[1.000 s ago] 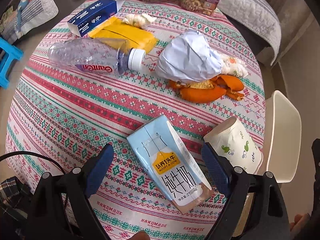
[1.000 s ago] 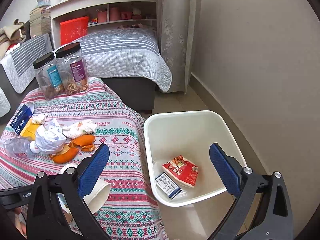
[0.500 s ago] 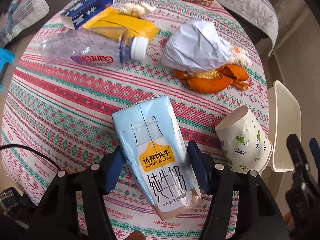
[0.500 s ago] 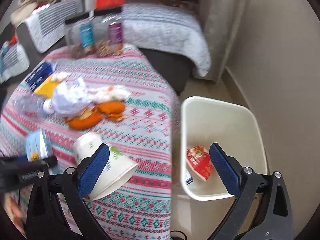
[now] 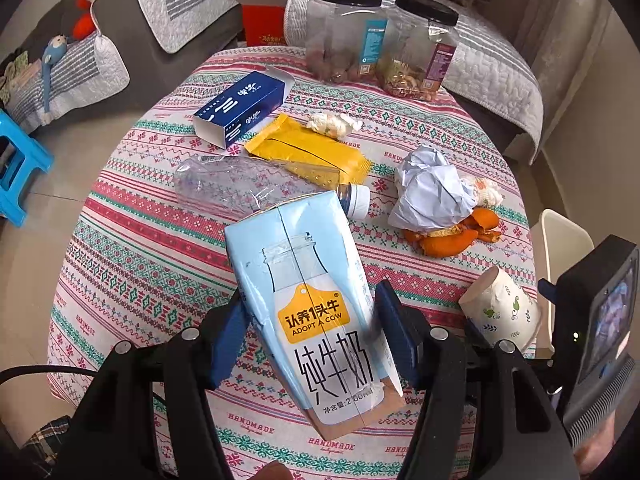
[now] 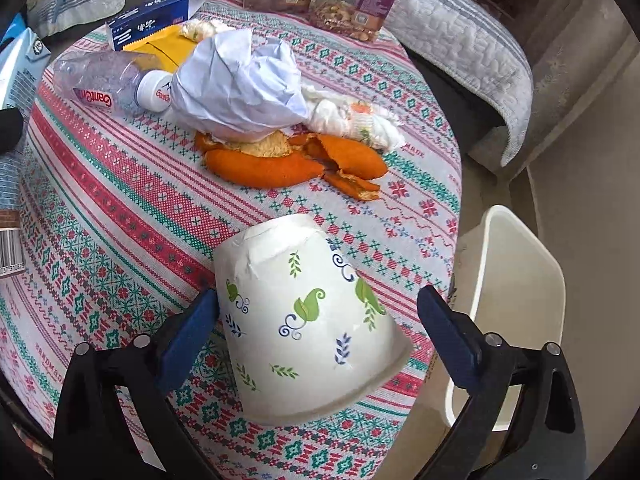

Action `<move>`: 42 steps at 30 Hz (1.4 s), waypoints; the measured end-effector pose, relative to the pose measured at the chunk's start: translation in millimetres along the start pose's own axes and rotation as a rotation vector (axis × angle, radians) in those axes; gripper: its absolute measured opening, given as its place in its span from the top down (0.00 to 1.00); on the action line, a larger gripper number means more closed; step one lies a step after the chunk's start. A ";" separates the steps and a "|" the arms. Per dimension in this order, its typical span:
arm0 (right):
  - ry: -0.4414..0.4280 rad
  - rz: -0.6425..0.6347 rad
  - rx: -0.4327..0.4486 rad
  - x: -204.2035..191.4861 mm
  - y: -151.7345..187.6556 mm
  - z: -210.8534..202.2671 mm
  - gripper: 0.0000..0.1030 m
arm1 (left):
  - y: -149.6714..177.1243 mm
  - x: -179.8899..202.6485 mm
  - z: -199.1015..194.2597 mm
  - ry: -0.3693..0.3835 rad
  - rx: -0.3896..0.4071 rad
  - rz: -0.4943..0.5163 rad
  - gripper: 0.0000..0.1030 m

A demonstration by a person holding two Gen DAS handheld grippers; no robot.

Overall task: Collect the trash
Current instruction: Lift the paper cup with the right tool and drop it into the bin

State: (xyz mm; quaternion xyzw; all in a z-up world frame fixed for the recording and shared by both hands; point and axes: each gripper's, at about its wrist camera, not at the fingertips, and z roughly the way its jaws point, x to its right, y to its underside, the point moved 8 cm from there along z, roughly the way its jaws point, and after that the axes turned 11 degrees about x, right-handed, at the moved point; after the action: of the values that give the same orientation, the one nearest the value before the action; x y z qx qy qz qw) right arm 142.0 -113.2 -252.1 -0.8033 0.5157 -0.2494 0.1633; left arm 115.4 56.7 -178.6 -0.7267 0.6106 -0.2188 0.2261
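Clamped between your left gripper (image 5: 312, 336)'s blue pads, the light-blue milk carton (image 5: 308, 300) hangs tilted above the patterned tablecloth (image 5: 132, 248). Your right gripper (image 6: 318, 330) has just been closing but its jaws are still wide, straddling the paper cup (image 6: 308, 324) that lies on its side near the table's edge; the left pad sits just beside the cup and the right pad stands clear of it. Orange peel (image 6: 288, 160), crumpled paper (image 6: 240, 84) and a plastic bottle (image 6: 104, 84) lie beyond. A white bin (image 6: 516, 292) stands beside the table.
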 end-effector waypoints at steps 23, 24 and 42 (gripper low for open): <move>-0.089 0.294 0.492 9.4 -108.9 -102.2 0.37 | -60.9 -22.2 -33.9 -0.036 0.276 -0.007 0.40; -0.075 0.301 0.522 12.9 -111.9 -107.2 0.37 | -66.1 -21.3 -39.2 -0.040 0.304 -0.006 0.40; 0.149 0.460 0.748 80.5 -103.7 -154.0 0.35 | -93.7 25.8 -87.6 -0.032 0.584 0.048 0.40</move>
State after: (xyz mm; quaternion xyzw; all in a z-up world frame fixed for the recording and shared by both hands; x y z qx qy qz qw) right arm 159.6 -144.2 -52.9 -0.5332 0.5655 -0.4332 0.4563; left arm 141.4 40.1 -51.5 -0.6196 0.5352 -0.3684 0.4403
